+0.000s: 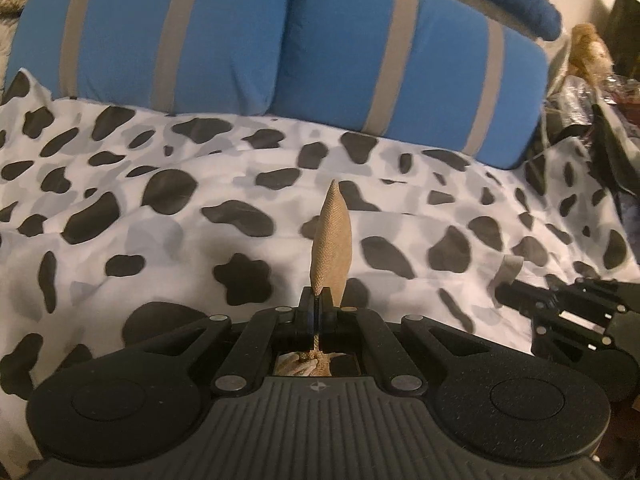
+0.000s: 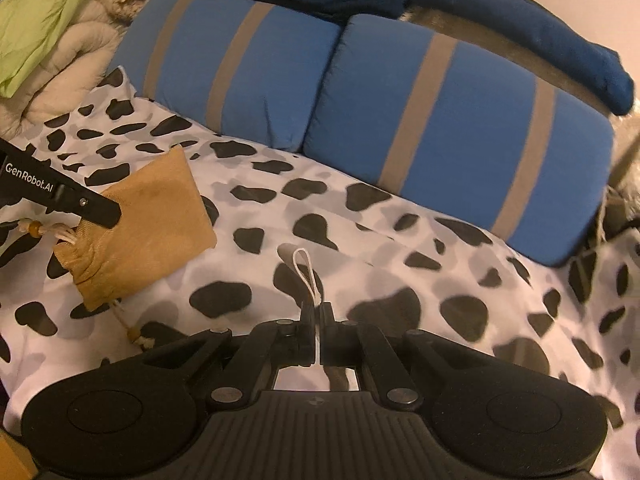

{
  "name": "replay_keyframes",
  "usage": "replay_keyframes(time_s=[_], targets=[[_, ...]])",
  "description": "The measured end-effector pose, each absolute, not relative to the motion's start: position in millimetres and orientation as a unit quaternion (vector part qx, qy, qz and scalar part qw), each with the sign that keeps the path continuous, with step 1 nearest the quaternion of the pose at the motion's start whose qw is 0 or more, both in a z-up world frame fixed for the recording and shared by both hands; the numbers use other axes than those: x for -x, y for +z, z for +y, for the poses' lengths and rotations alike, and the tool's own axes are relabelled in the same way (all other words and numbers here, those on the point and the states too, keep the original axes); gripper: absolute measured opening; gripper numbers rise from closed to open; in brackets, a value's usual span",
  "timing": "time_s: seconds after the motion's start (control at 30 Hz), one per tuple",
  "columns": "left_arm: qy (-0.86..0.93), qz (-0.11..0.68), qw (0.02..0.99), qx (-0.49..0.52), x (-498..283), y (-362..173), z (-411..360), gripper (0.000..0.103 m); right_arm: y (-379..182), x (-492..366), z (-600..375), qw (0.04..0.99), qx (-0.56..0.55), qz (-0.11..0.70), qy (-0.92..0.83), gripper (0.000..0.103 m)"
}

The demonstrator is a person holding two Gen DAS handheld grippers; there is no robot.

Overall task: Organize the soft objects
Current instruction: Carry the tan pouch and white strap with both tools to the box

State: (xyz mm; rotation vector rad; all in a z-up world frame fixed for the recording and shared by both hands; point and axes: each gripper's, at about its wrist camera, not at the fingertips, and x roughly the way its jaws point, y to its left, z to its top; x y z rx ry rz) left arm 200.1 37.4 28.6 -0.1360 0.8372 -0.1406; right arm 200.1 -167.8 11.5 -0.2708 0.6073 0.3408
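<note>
My left gripper (image 1: 319, 300) is shut on a tan drawstring pouch (image 1: 332, 240), seen edge-on and held above the cow-print bedspread (image 1: 180, 240). The right wrist view shows the same pouch (image 2: 156, 216) flat-on at the left, with the left gripper's finger (image 2: 100, 210) across its gathered neck and beaded cords hanging. My right gripper (image 2: 319, 312) is shut on a thin white cord loop (image 2: 306, 276) that sticks up from between its jaws. The right gripper also shows at the right edge of the left wrist view (image 1: 560, 312).
Two blue pillows with grey stripes (image 1: 280, 40) (image 2: 440, 120) lie along the far side of the bed. A dark blue cushion (image 2: 560, 48) lies behind them. A cream blanket (image 2: 80, 52) and green cloth (image 2: 36, 12) are piled at far left. Dark clutter (image 1: 600, 120) sits at right.
</note>
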Motion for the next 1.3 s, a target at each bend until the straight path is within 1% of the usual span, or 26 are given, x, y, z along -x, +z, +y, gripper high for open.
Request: replay_keyframes(time_s=[0.23,0.5,0.93,1.3], targets=[[-0.095,0.395,0.912,0.061,-180.9,31.8,21.7,0.002,20.1,-168.1,-192.6,0.936,0.105,0.301,0.149,0.004],[-0.110,0.381,0.915,0.075,-154.4,37.5,22.7,0.002,30.7,-134.3,-209.6,0.938,0.064,0.306,0.147,0.004],[-0.131,0.365,0.917,0.092,-106.1,44.6,21.9,0.002,43.7,-86.7,-216.9,0.935,0.002,0.315,0.163,0.004],[-0.143,0.363,0.914,0.116,-59.1,51.5,21.9,0.002,53.7,-42.8,-221.2,0.933,-0.017,0.315,0.174,0.004]])
